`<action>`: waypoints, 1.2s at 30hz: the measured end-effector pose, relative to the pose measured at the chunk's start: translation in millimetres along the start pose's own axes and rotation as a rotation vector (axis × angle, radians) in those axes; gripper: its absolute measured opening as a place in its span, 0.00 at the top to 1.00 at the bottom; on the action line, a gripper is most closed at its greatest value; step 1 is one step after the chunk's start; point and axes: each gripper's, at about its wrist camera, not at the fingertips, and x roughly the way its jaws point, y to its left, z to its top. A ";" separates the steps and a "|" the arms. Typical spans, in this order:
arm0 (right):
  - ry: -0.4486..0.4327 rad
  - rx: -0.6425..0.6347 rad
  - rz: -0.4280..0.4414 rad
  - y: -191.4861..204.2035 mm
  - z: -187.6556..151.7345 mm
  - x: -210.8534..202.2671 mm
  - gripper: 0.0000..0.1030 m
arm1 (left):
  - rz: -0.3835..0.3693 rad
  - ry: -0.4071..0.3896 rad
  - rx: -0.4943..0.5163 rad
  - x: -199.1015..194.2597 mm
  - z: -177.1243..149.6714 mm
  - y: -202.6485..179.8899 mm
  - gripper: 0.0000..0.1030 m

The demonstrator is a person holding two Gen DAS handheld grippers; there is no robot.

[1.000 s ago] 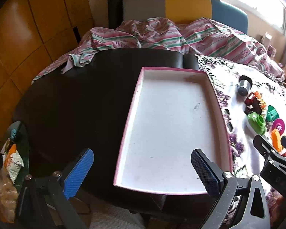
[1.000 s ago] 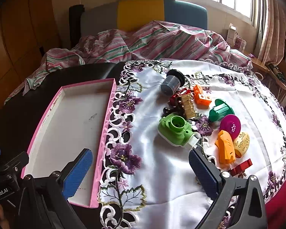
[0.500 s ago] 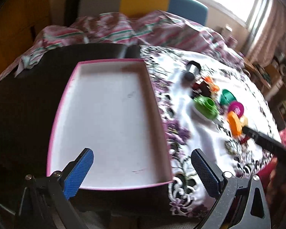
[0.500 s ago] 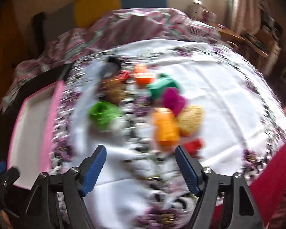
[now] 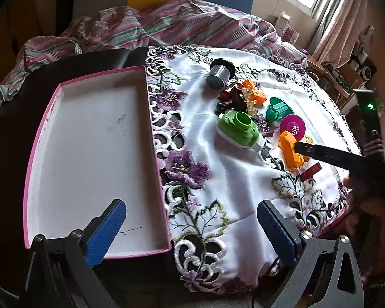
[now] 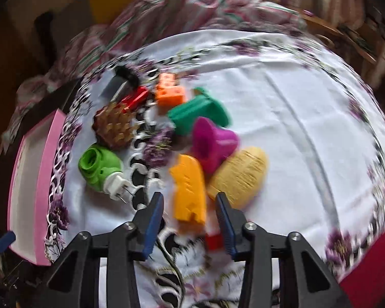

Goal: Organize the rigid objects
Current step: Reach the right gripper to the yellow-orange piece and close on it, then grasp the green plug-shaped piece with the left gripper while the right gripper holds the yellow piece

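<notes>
A pink-rimmed white tray [image 5: 48, 118] lies empty on the left of the table. Small plastic toys lie on the white flowered cloth [image 5: 233, 179]: a green camera-shaped toy [image 5: 237, 128], an orange block [image 6: 188, 187], a magenta cup [image 6: 213, 141], a teal piece [image 6: 197, 114], a tan oval [image 6: 240, 174], a red brick [image 5: 311, 171]. My right gripper [image 6: 190, 208] is open with its fingers either side of the orange block's near end, not closed on it. My left gripper [image 5: 190, 227] is open and empty over the tray's near corner and the cloth.
A grey cup with a black rim [image 5: 219, 73] lies at the far side of the toys, next to a brown studded piece [image 6: 115, 128] and a small orange brick [image 6: 169, 92]. A striped blanket [image 5: 166, 25] lies behind the table. The black table top [image 5: 2, 133] borders the tray.
My right gripper has moved forward and down to the orange block and its jaws have narrowed around it. My left gripper has swung right, from the tray toward the cloth.
</notes>
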 end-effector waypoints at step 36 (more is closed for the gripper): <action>-0.065 0.143 0.227 -37.9 17.4 7.6 0.74 | 0.222 0.095 -0.046 141.5 91.9 -75.6 0.22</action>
